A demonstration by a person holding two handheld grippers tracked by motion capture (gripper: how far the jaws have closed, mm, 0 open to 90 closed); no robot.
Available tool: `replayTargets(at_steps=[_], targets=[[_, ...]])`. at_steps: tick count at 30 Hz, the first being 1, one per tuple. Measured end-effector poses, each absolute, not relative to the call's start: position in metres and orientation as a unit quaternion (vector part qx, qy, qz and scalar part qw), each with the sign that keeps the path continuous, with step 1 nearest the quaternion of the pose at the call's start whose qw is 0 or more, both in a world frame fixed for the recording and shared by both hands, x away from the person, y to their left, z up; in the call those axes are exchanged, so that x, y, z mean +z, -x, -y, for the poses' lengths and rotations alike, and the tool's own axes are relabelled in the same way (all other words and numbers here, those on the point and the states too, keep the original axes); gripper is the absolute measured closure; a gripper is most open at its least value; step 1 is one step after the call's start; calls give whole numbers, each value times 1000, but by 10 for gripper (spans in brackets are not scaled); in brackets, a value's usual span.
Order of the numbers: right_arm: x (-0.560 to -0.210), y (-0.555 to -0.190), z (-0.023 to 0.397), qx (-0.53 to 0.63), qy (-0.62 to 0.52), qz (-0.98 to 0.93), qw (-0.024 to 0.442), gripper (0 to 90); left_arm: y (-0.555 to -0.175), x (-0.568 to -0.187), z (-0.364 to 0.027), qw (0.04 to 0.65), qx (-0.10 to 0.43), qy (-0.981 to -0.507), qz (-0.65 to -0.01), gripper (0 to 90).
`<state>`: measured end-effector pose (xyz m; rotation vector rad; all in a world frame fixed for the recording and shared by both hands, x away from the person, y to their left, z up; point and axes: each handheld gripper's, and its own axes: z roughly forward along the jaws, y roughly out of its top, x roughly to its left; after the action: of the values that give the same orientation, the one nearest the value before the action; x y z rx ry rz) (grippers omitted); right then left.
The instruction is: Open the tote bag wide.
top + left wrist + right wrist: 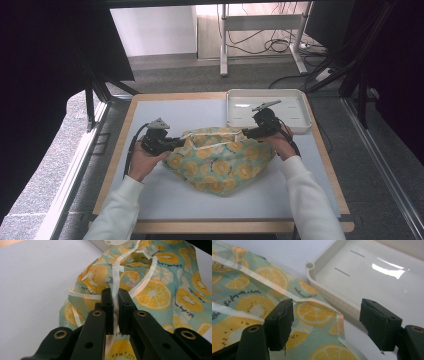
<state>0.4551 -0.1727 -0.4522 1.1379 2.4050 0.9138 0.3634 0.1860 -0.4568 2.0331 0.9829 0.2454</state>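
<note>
The desk (165, 200) is covered by a pale sheet, and on its middle a cloth (220, 160) printed with orange and kiwi slices is spread in a loose, crumpled heap. It seems to be an apron or a similar piece, because pale tapes (115, 277) run over it. The work is judged to be at an early stage: the cloth is not yet flat and not yet folded, and only one side of it is held.

A white tray (295, 127) stands at the far right corner of the desk, just beside the cloth, and nothing is seen inside it.

The left tool (176, 142) is at the left edge of the cloth. Its jaws are closed on the cloth, with a pale tape and a fold of fabric pinched between them, as is seen in the left gripper view. The right tool (325, 323) is held over the right corner of the cloth near the tray. Its jaws stand wide apart and nothing is gripped; the corner must still be taken before the cloth can be pulled straight.

On the fabric small black writing is printed. "play with a" can be read, then a word like "butter"; the rest is too small to be sure.
</note>
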Motion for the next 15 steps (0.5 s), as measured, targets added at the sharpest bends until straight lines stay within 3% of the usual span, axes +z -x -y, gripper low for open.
replayTargets(at_steps=[10,14,15], targets=[[-466,-462,172,308,-411,-850,120,311,-364,-459,-186,420,94,-812,-393,853],[-470,-464,171,305,-413,-852,104,409,-365,-460,-186,420,93,-812,-393,852],[-471,-464,170,302,-414,-853,101,490,-365,-460,-186,420,93,-812,-394,852]])
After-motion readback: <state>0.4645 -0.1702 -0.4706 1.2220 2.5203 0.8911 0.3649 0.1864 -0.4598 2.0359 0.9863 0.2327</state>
